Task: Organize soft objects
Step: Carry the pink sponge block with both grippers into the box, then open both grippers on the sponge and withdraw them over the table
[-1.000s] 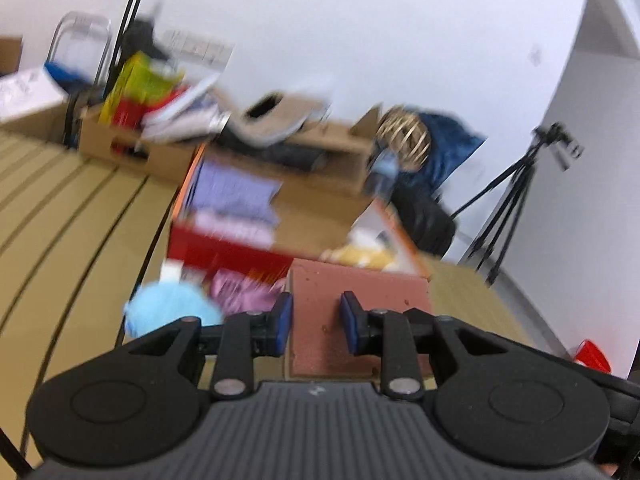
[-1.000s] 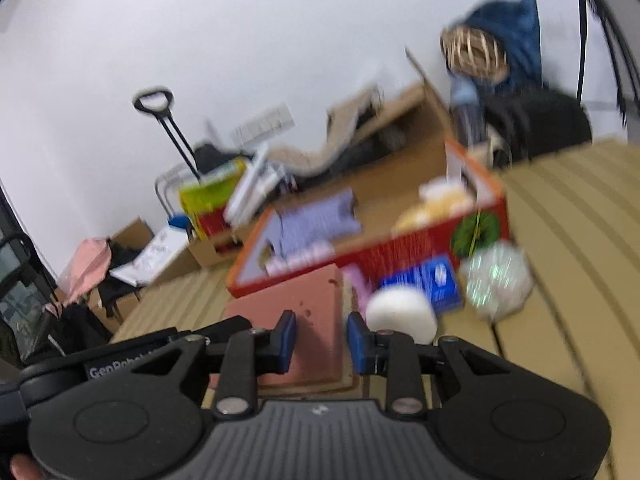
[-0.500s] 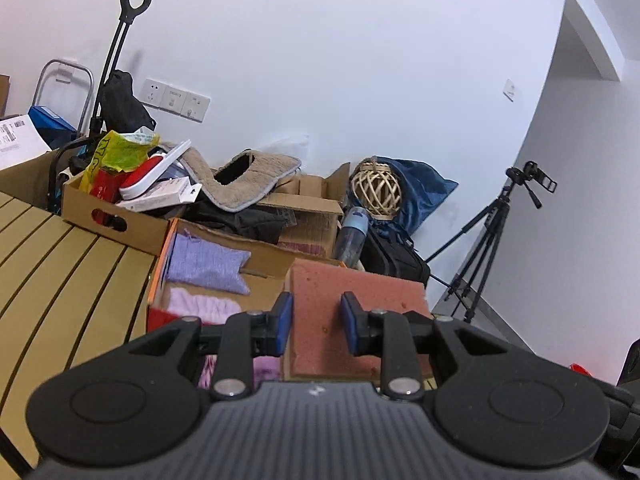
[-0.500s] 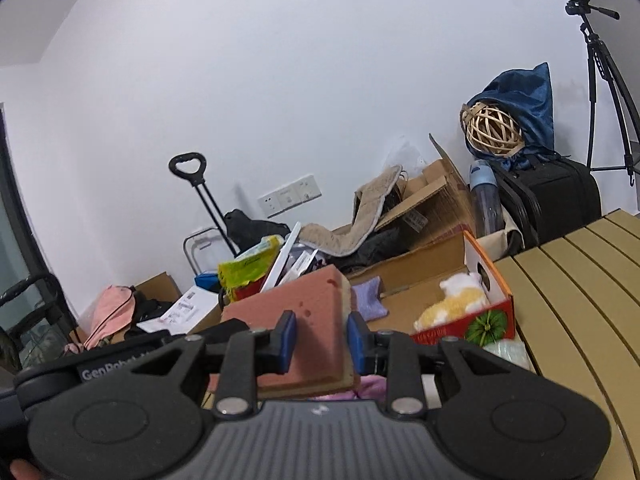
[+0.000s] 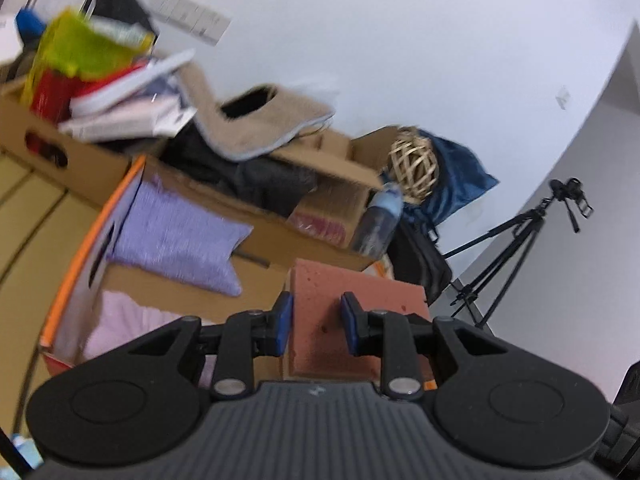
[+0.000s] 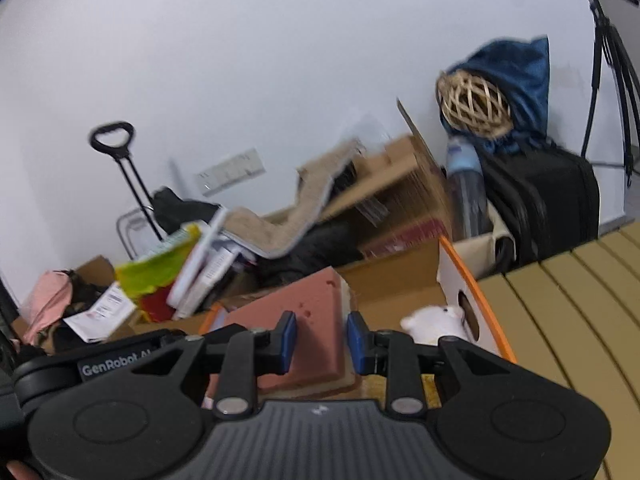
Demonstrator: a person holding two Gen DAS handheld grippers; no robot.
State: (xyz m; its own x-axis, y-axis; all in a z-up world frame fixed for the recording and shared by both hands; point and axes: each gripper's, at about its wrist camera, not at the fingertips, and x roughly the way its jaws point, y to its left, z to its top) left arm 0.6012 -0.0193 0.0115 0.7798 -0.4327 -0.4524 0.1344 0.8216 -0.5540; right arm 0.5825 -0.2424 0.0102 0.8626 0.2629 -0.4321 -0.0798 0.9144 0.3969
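Observation:
A flat brick-red sponge (image 5: 360,304) hangs in the air between both grippers. My left gripper (image 5: 316,322) is shut on one edge of it, and my right gripper (image 6: 320,340) is shut on another edge of the same sponge (image 6: 316,312). Below and ahead stands an open cardboard box with an orange rim (image 5: 90,240). Inside it lie a purple pillow (image 5: 176,236) and a pale pink soft thing (image 5: 120,328). The right wrist view shows a white plush toy (image 6: 434,318) in the box near its right wall (image 6: 476,292).
Behind the box are more cardboard boxes (image 5: 72,152) heaped with papers, a beige mat (image 5: 256,128) and dark cloth. A wicker ball (image 6: 472,104), a blue bag, a water bottle (image 6: 466,196), a black case (image 6: 560,204) and a tripod (image 5: 516,236) stand further right. The slatted wooden table (image 6: 572,308) extends to the right.
Both grippers carried the sponge up off the table and forward toward the orange-rimmed box. The box and the clutter behind it now look much closer, and the loose items on the table have dropped out of view.

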